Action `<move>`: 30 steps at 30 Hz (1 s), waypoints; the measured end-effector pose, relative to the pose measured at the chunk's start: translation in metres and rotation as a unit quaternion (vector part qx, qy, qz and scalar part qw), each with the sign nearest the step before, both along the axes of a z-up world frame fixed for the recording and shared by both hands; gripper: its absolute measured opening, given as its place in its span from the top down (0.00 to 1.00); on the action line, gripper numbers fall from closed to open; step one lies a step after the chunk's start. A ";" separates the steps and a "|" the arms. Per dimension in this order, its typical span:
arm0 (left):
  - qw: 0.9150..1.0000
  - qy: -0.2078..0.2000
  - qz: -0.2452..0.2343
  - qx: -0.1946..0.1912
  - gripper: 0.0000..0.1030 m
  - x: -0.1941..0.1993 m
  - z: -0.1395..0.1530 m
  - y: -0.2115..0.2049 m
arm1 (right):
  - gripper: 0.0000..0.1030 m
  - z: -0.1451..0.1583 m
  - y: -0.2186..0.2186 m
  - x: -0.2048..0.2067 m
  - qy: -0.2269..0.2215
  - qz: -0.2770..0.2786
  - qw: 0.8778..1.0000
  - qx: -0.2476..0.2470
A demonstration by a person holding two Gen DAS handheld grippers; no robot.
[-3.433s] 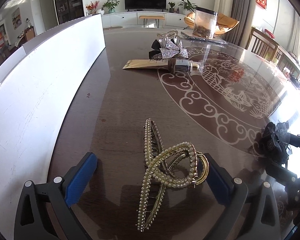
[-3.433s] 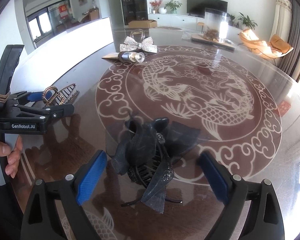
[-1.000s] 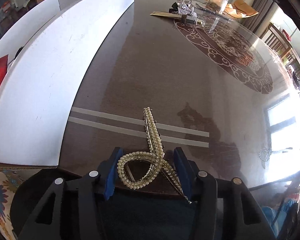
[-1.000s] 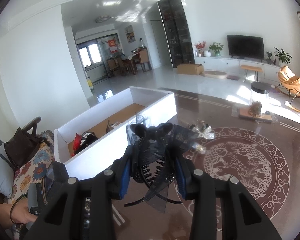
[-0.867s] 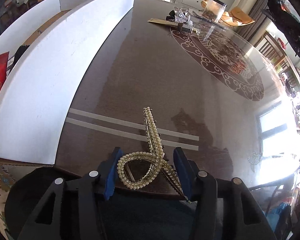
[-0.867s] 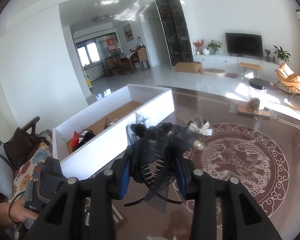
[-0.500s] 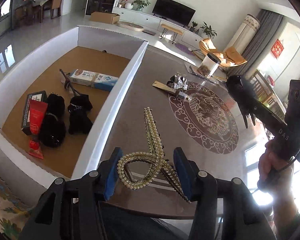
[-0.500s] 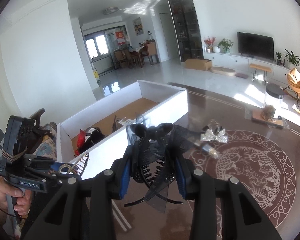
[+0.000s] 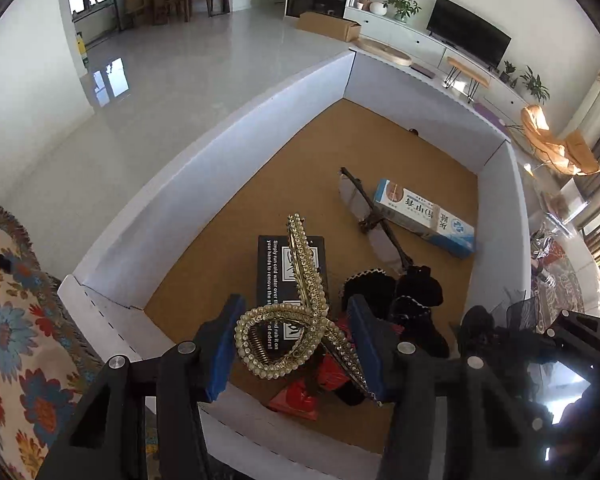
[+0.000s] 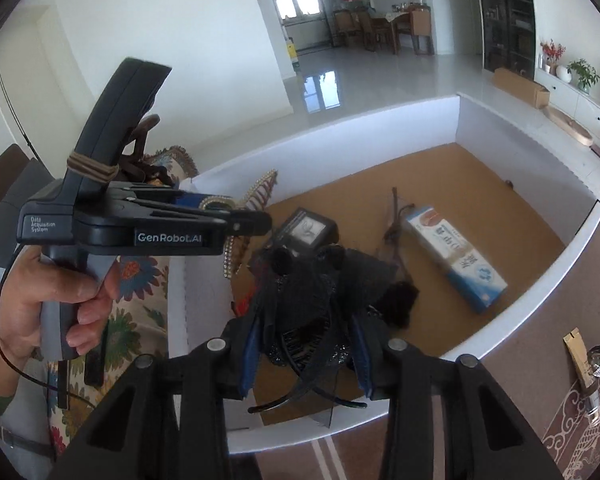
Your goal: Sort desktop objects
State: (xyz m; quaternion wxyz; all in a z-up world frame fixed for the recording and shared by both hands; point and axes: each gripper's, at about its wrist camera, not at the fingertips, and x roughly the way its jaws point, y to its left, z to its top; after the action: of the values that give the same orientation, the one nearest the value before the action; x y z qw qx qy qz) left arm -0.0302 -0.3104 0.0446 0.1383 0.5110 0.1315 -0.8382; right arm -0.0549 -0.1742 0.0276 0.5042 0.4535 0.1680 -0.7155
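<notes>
Now you hold the pearl hair claw up in the air over the white box, near its close end, just above a black packet with white writing. Your left gripper has its blue jaws partly closed, pressing on the loop of the claw from both sides. Your right gripper is squeezed nearly shut on the black bow hair clip, and that clip hangs over the box too, close to the near wall. So I think you are at the dropping step: both things are picked up and carried, and not yet let go. Next, you need to open each pair of jaws wide so the clips fall onto the brown floor of the box, clear of the walls. Inside the box lie a long blue and white carton with Chinese writing, a dark twiggy thing, some fuzzy black bits and a red packet. The black packet reads "Simply run cold water over". Your left gripper's side says "GenRobot.AI" and "Data Acquisition System".
</notes>
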 end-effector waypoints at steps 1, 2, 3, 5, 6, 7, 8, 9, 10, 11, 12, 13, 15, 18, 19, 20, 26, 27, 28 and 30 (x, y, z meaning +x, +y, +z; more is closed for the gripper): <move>1.000 -0.013 0.002 -0.007 0.48 -0.003 -0.007 -0.003 | 0.52 -0.012 -0.007 0.002 -0.008 0.008 1.000 0.022; 1.000 -0.020 0.002 -0.014 0.48 -0.005 -0.013 -0.004 | 0.35 -0.018 -0.008 0.004 -0.011 0.014 0.999 0.028; 1.000 -0.020 0.003 -0.019 0.48 -0.005 -0.016 -0.005 | 0.26 -0.020 -0.008 0.005 -0.009 0.017 1.000 0.025; 1.000 -0.006 0.009 -0.020 0.46 0.001 -0.015 -0.006 | 0.17 -0.016 0.000 0.005 -0.003 0.011 1.000 0.007; 1.000 0.004 0.014 -0.018 0.41 0.005 -0.014 -0.006 | 0.17 -0.012 0.008 0.002 -0.002 0.004 1.000 -0.003; 1.000 0.012 0.020 -0.015 0.39 0.007 -0.012 -0.004 | 0.17 -0.008 0.016 0.000 0.000 -0.005 1.000 -0.012; 0.999 0.022 0.025 -0.013 0.38 0.010 -0.008 -0.002 | 0.17 -0.004 0.028 -0.003 0.005 -0.016 1.000 -0.022; 0.999 0.031 0.026 -0.013 0.38 0.013 -0.003 0.002 | 0.17 0.002 0.039 -0.003 0.013 -0.028 0.999 -0.031; 0.999 0.040 0.022 -0.015 0.38 0.015 0.002 0.008 | 0.15 0.006 0.053 -0.004 0.023 -0.041 0.998 -0.041; 0.998 0.050 0.016 -0.018 0.38 0.017 0.008 0.017 | 0.10 0.010 0.068 -0.003 0.035 -0.056 0.997 -0.049; 0.998 0.062 0.008 -0.022 0.38 0.020 0.016 0.028 | 0.08 0.011 0.087 -0.003 0.048 -0.074 0.994 -0.057; 0.997 0.075 -0.001 -0.024 0.38 0.023 0.024 0.040 | 0.04 0.010 0.108 -0.002 0.059 -0.094 0.992 -0.063; 0.994 0.102 -0.030 -0.023 0.35 0.030 0.040 0.070 | 0.00 0.000 0.152 -0.004 0.072 -0.143 0.985 -0.063; 0.987 0.132 -0.085 -0.014 0.14 0.036 0.058 0.125 | 0.00 -0.032 0.225 -0.012 0.061 -0.225 0.972 -0.036; 0.985 0.141 -0.102 -0.012 0.12 0.038 0.062 0.144 | 0.00 -0.044 0.250 -0.015 0.058 -0.253 0.966 -0.021; 0.982 0.148 -0.121 -0.008 0.12 0.038 0.063 0.163 | 0.00 -0.055 0.274 -0.017 0.054 -0.278 0.959 -0.004; 0.972 0.130 -0.194 0.003 0.12 0.018 0.047 0.257 | 0.00 -0.080 0.388 -0.019 0.048 -0.390 0.919 0.036; 0.973 0.124 -0.197 0.000 0.12 0.014 0.043 0.266 | 0.00 -0.080 0.398 -0.021 0.050 -0.398 0.915 0.036; 0.973 0.120 -0.199 0.000 0.12 0.009 0.040 0.274 | 0.00 -0.081 0.407 -0.025 0.051 -0.405 0.912 0.036; 0.972 0.117 -0.203 -0.001 0.12 0.006 0.034 0.287 | 0.00 -0.083 0.416 -0.031 0.053 -0.413 0.908 0.036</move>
State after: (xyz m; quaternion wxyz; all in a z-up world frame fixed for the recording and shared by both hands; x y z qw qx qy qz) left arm -0.0247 -0.0238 0.0786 -0.0510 0.4254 0.0394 -0.9027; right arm -0.0859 0.2421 -0.0555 0.1370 0.4617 0.0182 -0.8762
